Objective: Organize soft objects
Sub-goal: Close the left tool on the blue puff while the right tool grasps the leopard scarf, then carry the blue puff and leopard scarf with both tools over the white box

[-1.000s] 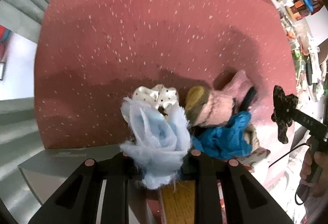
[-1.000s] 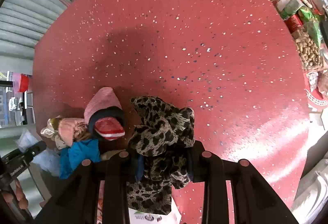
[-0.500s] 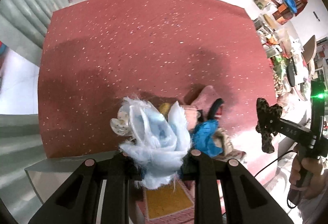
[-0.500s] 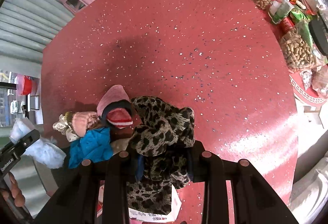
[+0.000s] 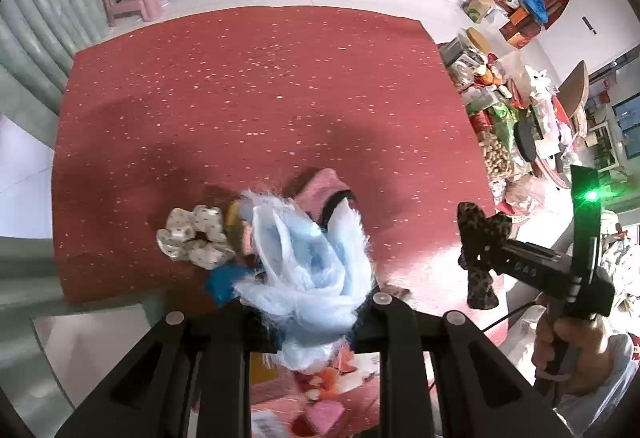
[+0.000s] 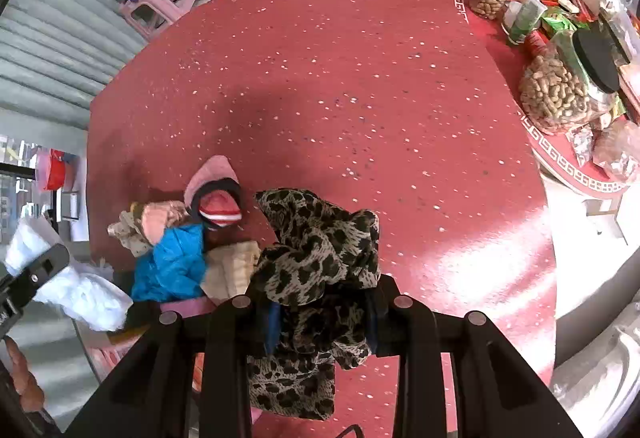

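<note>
We hold two soft pieces clear of the speckled red table: our left gripper is clamped on a fluffy pale-blue fabric bundle, and our right gripper is clamped on a leopard-print cloth. Neither has been set down yet. The rest (a polka-dot cream scrunchie, a pink knitted hat, a bright blue garment) lies heaped near the table's edge, so we judge most of the sorting remains.

Pale-blue fluffy cloth — in left tool
</note>
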`<action>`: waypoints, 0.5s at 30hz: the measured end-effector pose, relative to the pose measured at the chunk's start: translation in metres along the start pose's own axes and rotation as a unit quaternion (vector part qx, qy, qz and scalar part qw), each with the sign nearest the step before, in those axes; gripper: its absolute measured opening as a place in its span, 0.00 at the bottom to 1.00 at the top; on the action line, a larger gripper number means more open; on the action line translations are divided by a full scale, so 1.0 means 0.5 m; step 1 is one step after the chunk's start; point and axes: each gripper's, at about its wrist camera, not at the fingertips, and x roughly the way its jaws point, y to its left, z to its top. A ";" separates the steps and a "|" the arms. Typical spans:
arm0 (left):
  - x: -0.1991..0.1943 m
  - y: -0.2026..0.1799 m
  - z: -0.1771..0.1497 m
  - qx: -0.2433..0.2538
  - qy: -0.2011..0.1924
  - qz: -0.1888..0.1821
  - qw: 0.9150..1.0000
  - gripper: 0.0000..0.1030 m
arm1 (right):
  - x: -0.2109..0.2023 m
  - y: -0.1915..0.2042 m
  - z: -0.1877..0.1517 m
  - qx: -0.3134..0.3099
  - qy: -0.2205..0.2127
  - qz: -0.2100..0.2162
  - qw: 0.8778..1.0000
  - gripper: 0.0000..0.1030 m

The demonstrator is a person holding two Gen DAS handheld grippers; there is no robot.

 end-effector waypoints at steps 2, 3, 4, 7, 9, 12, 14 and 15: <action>-0.003 -0.021 -0.003 0.000 -0.002 -0.006 1.000 0.23 | -0.006 -0.013 -0.006 -0.001 0.001 -0.001 1.000 0.32; -0.004 -0.031 -0.004 0.001 -0.002 -0.009 1.000 0.23 | -0.009 -0.019 -0.009 -0.002 0.001 -0.002 1.000 0.32; -0.005 -0.043 -0.007 0.004 -0.003 -0.011 1.000 0.23 | -0.013 -0.025 -0.012 -0.004 0.000 -0.004 1.000 0.32; -0.006 -0.083 -0.018 0.014 -0.002 -0.017 1.000 0.23 | -0.021 -0.048 -0.024 -0.005 0.001 -0.005 1.000 0.32; -0.005 -0.111 -0.027 0.025 0.000 -0.021 0.999 0.23 | -0.024 -0.064 -0.033 -0.004 0.003 -0.005 1.000 0.32; 0.002 -0.154 -0.042 0.036 0.004 -0.027 0.999 0.23 | -0.028 -0.088 -0.048 -0.005 0.006 -0.004 1.000 0.32; 0.007 -0.178 -0.051 0.040 0.006 -0.030 0.999 0.23 | -0.031 -0.103 -0.057 -0.006 0.009 -0.002 1.000 0.32; 0.009 -0.186 -0.054 0.041 0.007 -0.032 0.999 0.23 | -0.032 -0.110 -0.061 -0.007 0.010 -0.001 1.000 0.32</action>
